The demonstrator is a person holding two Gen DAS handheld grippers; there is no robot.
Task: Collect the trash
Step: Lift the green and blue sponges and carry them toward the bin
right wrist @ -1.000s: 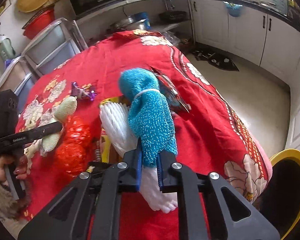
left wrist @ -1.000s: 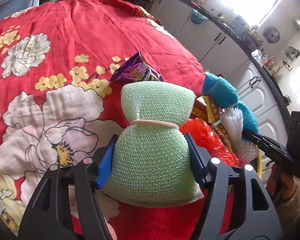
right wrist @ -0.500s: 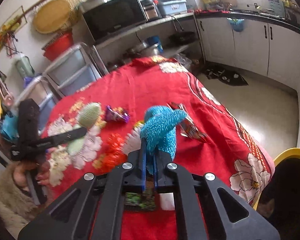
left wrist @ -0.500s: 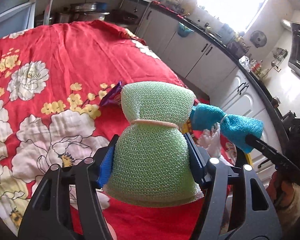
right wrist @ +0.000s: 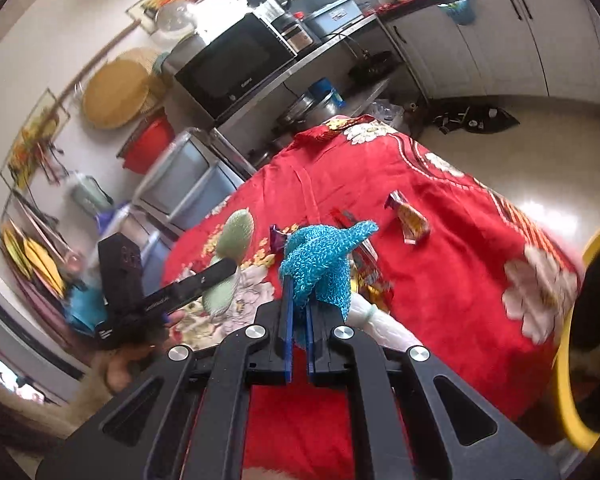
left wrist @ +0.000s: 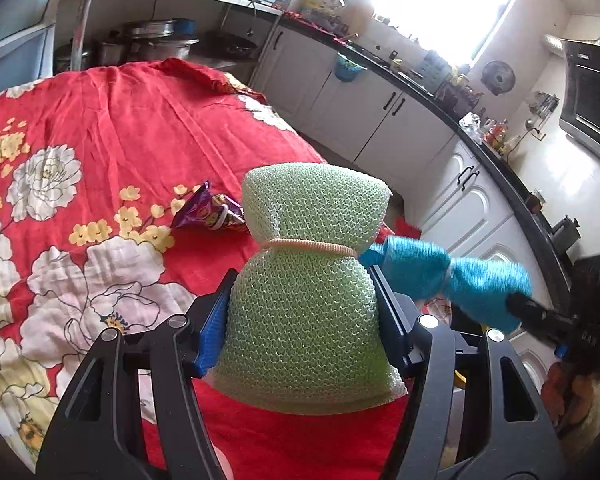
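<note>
With my left gripper (left wrist: 304, 316) clamped on the pale green mesh scrubber (left wrist: 310, 276) and my right gripper (right wrist: 298, 312) pinched tight on the blue knitted scrubber (right wrist: 324, 264), both lifted, the purple foil wrapper (left wrist: 212, 214), orange snack packet (right wrist: 410, 220) and possibly more remain on the red floral tablecloth (left wrist: 112, 120).

Two scrubbers: one green (left wrist: 308, 296), one blue (right wrist: 324, 264); three wrappers (right wrist: 410, 220).
</note>
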